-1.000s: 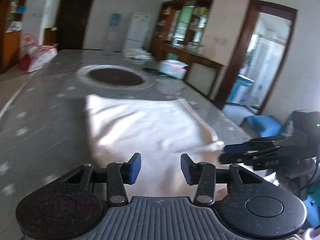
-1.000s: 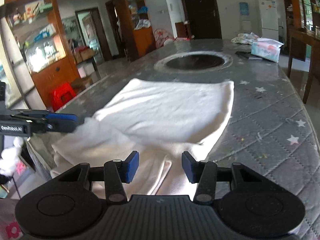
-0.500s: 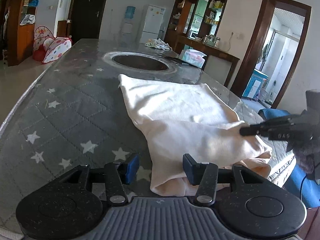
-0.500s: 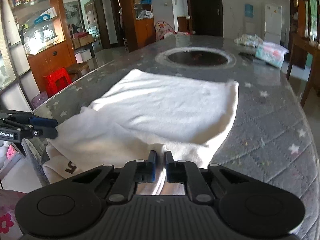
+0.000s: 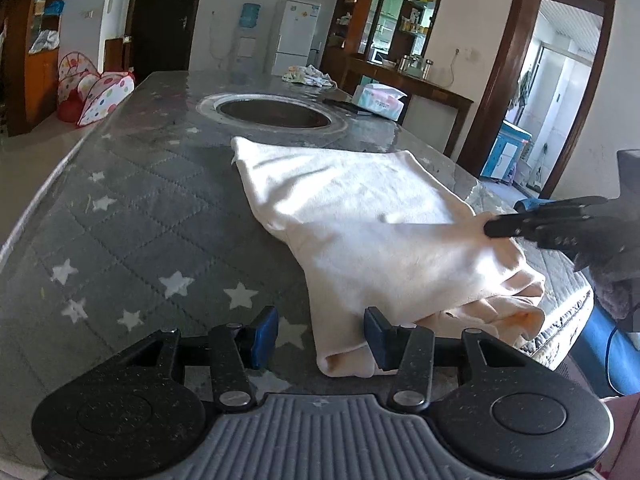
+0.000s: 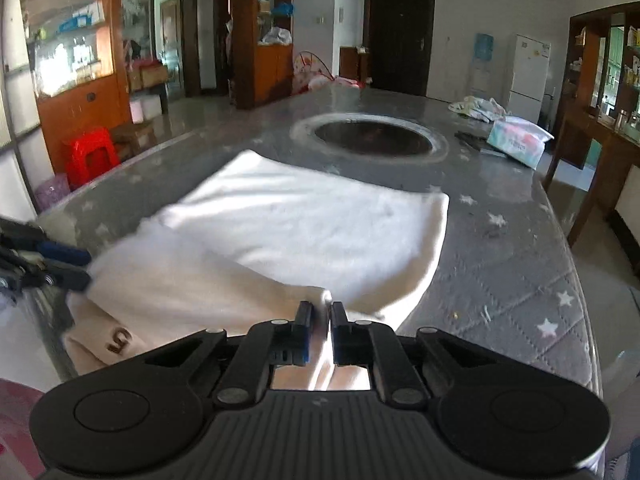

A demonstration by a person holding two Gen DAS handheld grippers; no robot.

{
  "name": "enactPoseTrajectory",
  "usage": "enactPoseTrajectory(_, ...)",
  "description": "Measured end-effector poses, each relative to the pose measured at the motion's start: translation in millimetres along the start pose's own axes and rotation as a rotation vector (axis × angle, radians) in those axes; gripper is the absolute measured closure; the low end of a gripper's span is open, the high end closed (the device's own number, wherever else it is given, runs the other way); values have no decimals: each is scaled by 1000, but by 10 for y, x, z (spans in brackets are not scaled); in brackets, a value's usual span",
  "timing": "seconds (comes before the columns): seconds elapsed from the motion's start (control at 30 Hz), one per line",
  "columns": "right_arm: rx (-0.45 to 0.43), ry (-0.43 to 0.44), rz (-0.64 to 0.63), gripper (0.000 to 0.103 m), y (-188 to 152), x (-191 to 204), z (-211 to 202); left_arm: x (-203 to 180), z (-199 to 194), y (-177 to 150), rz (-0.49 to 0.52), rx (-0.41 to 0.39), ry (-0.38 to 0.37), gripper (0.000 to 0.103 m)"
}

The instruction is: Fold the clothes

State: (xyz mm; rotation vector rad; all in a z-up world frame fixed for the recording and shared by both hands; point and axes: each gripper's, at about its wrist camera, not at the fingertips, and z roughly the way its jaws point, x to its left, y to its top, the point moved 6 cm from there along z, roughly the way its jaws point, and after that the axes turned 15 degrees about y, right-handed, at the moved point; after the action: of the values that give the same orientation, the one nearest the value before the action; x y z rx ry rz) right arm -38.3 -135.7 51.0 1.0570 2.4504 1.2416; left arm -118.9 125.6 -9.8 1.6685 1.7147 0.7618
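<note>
So the cream garment [image 5: 360,224] is lying on the grey star-print desk [image 5: 132,216], on the near side of the round dark opening [image 5: 276,114] set into the desktop. The part closest to that opening lies flat and smooth; the part farthest from it is bunched up and spills over the desk edge. From the right wrist view you can see a small dark mark on the bit hanging over.

The right gripper [image 6: 318,314] has its blue pads pinched nearly together on a raised fold of the garment, on the side away from the opening, and cloth is clearly squeezed between them. The log-style tiny gap looks to be easing a touch wider, but the fabric is still caught.

The left gripper [image 5: 320,336] has its pads well apart. A rolled edge of the garment sits between them, up against the right-hand pad, with nothing pressing from the other pad.

Past the opening there's a tissue pack [image 5: 378,98] and a crumpled bundle of cloth [image 5: 306,76] on the far end of the desk. Behind those, a white fridge [image 5: 294,36] stands against the wall.
</note>
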Motion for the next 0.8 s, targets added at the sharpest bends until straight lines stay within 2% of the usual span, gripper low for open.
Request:
enactPoseTrajectory(0.17,-44,7,-5,92,55,-25,-83,-16,-69,218,13,-58,-13,53)
enactPoseTrajectory(0.33,-42,78,-18,90,51,90,22,-203,115,449,3,-78,-76,53)
enactPoseTrajectory(0.43,-25,103,-7,83,0,133,113,-312,313,499,26,-72,-73,54)
enactPoseTrajectory(0.57,-7,117,16,78,-60,119,170,-284,553,479,12,-24,-57,58)
enactPoseTrajectory(0.73,-2,142,40,71,-105,103,180,-193,566,500,-12,-18,-60,63)
enactPoseTrajectory(0.8,-4,152,41,64,-99,115,184,-185,577,584,-7,-29,-55,63)
